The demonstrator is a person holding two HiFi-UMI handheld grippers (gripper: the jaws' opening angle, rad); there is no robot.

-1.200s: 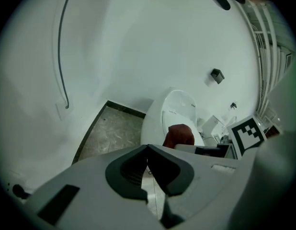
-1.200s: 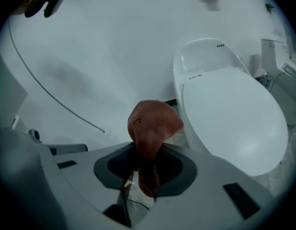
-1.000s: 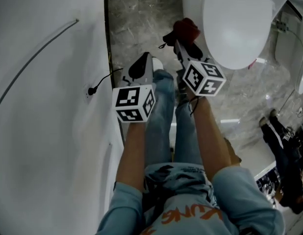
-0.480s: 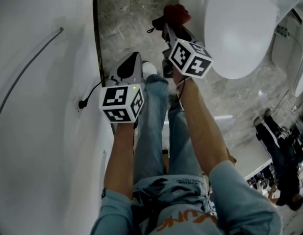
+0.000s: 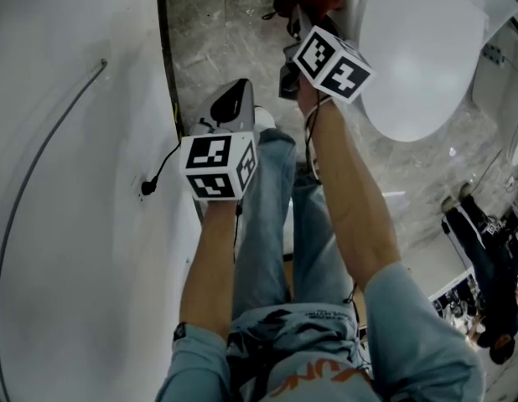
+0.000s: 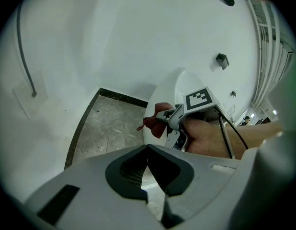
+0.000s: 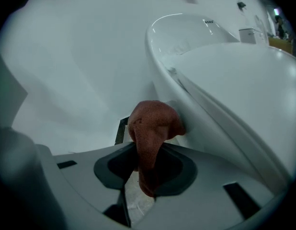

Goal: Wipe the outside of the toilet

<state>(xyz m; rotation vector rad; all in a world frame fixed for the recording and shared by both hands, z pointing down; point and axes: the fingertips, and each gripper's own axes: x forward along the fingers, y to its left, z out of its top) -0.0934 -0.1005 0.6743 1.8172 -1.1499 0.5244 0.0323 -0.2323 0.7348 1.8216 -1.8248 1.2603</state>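
The toilet (image 5: 414, 65) stands at the far right with its lid down, white and glossy. A red cloth (image 7: 155, 123) is bunched against the left outer side of the bowl, just under the rim and towards the far end, near the wall behind. The right gripper (image 7: 141, 178) has its jaws clamped on that cloth, whose tail hangs down between them, and the arm reaches forward over our knees to press it to the porcelain.

We judge the wiping to be under way on this left flank. The pictures show no streaks, wet sheen or dirt on the bowl, so we cannot tell how much of it has been covered. The lid, the front curve and the right side look untouched by the cloth at this moment, and we expect those to be left.

The left gripper (image 6: 149, 176) hangs nearer, low and to the left, jaws together with nothing between them. Below lies the grey marbled floor (image 5: 225, 32), and the white wall (image 5: 75, 182) on the left carries a thin cable (image 5: 41, 149).
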